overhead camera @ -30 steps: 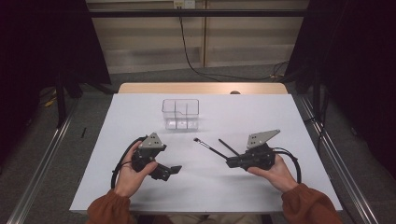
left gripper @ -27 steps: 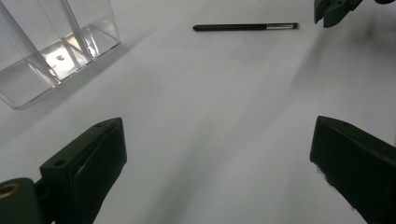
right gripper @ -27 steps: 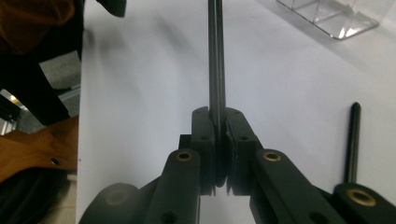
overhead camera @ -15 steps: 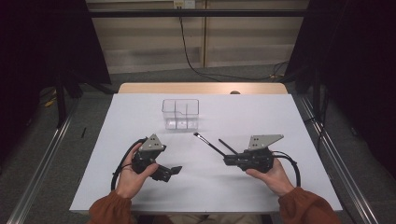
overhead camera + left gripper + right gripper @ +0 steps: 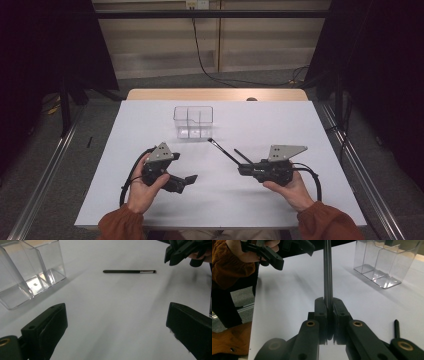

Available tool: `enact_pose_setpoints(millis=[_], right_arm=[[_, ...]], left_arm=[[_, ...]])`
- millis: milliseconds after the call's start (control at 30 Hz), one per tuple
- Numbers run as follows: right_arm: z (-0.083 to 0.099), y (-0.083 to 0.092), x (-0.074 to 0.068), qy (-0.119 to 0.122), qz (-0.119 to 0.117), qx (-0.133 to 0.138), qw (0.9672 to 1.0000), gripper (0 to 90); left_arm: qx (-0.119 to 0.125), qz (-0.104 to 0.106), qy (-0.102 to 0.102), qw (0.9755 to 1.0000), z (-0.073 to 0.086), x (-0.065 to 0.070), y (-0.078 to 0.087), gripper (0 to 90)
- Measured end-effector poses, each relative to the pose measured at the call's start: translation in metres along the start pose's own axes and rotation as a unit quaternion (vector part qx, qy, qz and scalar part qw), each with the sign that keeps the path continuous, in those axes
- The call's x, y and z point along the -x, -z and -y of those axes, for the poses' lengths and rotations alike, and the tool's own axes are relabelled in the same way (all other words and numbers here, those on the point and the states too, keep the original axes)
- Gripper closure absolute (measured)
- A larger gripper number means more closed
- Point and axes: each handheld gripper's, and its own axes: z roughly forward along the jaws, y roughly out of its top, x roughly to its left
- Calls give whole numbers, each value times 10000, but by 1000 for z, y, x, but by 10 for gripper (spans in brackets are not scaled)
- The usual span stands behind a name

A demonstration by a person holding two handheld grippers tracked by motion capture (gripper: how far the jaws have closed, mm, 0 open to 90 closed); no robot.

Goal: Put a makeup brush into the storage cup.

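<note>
My right gripper [image 5: 241, 168] [image 5: 328, 303] is shut on a thin black pen [image 5: 223, 152] [image 5: 327, 270], which points from its jaws toward a clear divided container [image 5: 193, 121] [image 5: 384, 262]. A second black pen [image 5: 243, 155] [image 5: 396, 327] lies on the table beside that gripper. My left gripper [image 5: 189, 180] [image 5: 117, 332] rests at the left front with its jaws wide open and nothing between them. The left gripper view shows the container [image 5: 30, 270] at left and a black pen [image 5: 128, 271] with a silver band; I cannot tell which pen it is.
The white table top [image 5: 300, 125] has a wooden strip along its far edge. Metal rails run along both sides of the table. Cables trail from each gripper back toward the person's hands. The container's compartments look empty.
The far tip of the held pen has swung a little toward the container. Both hands have stayed where they were.
</note>
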Motion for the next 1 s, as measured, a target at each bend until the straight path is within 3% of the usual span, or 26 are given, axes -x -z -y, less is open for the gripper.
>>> enact_pose_setpoints(millis=[233,333,433,500,600,733,867,1000], right_arm=[[-1,1,-1,-5,-8,92,10000,840],[-2,2,-1,-14,-12,116,9999,840],[-1,2,-1,-8,-8,102,9999,840],[-1,1,-1,-4,-21,95,10000,840],[-1,-1,-2,14,-68,76,9999,840],[-1,-1,-3,14,-84,97,9999,840],[-1,-2,-3,26,-85,118,9999,839],[-1,-2,-3,16,-76,148,9999,839]], left_arm=[[170,116,-32,9998,-7,9,-1,34],[342,310,173,9988,-10,7,-4,25],[459,86,5,9989,-15,10,-8,25],[557,148,64,9983,-17,10,-10,25],[755,134,-3,9971,-18,11,-12,25],[831,198,48,9963,-20,13,-14,24],[965,167,-51,9952,-24,16,-17,34],[940,175,-111,9954,-30,19,-21,34]])
